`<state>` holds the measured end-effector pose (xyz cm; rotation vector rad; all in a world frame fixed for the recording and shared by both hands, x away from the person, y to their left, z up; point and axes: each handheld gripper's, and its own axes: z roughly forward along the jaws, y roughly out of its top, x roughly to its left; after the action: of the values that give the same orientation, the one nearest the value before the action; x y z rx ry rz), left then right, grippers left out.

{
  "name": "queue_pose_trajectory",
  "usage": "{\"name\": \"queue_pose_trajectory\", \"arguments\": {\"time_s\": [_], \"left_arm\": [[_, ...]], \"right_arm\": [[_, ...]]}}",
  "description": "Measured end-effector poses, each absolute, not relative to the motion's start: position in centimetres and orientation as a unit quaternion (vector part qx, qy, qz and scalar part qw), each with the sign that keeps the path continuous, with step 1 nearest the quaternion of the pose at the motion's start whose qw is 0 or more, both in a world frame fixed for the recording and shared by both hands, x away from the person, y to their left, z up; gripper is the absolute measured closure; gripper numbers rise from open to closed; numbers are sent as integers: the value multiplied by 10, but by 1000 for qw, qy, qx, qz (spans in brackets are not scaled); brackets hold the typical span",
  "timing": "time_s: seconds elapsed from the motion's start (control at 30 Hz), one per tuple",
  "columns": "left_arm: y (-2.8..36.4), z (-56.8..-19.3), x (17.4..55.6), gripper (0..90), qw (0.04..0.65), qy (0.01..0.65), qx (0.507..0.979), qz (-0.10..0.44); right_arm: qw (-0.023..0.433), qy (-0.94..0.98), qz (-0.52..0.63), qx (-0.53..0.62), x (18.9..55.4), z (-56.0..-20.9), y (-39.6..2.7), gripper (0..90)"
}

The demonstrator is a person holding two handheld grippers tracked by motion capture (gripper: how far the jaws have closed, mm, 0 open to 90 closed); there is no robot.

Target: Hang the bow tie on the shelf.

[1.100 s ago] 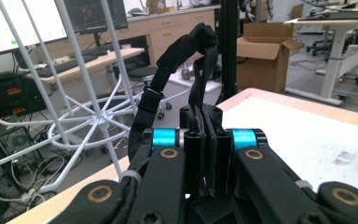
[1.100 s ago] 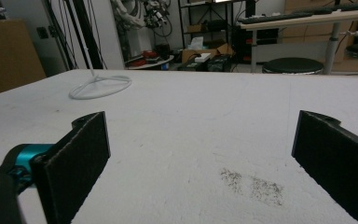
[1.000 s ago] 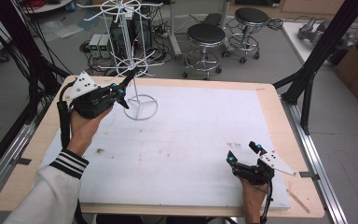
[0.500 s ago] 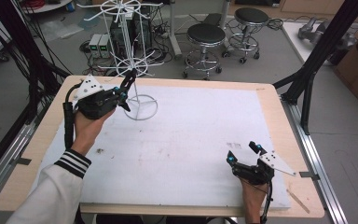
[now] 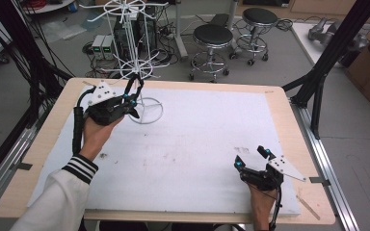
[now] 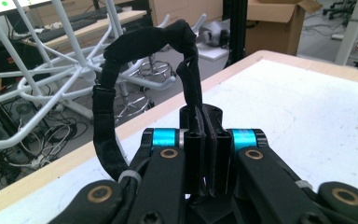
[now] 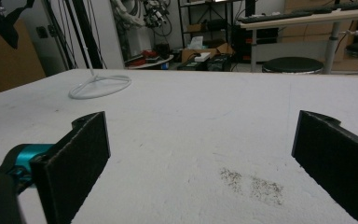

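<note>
My left gripper (image 5: 133,97) is shut on a black fabric loop (image 5: 136,83) at the far left of the table, right beside the white wire stand (image 5: 134,38). In the left gripper view the pads (image 6: 200,140) pinch one end of the loop (image 6: 142,42), which arches up and to the left, with the stand's white arms (image 6: 70,70) just behind it. The stand's ring base (image 5: 147,111) lies on the white mat next to that gripper. My right gripper (image 5: 251,158) rests near the front right edge, open, with nothing between its pads (image 7: 77,154).
A white mat (image 5: 202,144) covers the wooden table (image 5: 298,120). Two black stools (image 5: 213,36) and cables stand on the floor beyond the far edge. Black frame posts (image 5: 318,72) rise at the right. A dark smudge (image 7: 251,184) marks the mat ahead of the right gripper.
My left gripper has shifted a little to the right and lower with the black loop, staying beside the stand. The right gripper has not moved.
</note>
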<state>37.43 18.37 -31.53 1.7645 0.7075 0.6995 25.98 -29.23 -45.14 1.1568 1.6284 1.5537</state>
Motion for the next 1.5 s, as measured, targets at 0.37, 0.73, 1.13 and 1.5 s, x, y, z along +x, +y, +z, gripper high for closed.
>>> {"name": "queue_pose_trajectory", "arguments": {"time_s": [0.37,0.73,1.13,1.5], "left_arm": [[177,-327,387,872,510,312,749,285],[179,-337,399,872,497,332,753,275],[187,-351,406,870,496,346,757,246],[192,-359,408,773,502,347,759,227]], "right_arm": [[302,614,585,435,260,-451,-293,31],[303,613,586,434,260,-452,-293,30],[303,613,586,434,260,-452,-293,31],[303,614,588,431,260,-452,-293,30]]}}
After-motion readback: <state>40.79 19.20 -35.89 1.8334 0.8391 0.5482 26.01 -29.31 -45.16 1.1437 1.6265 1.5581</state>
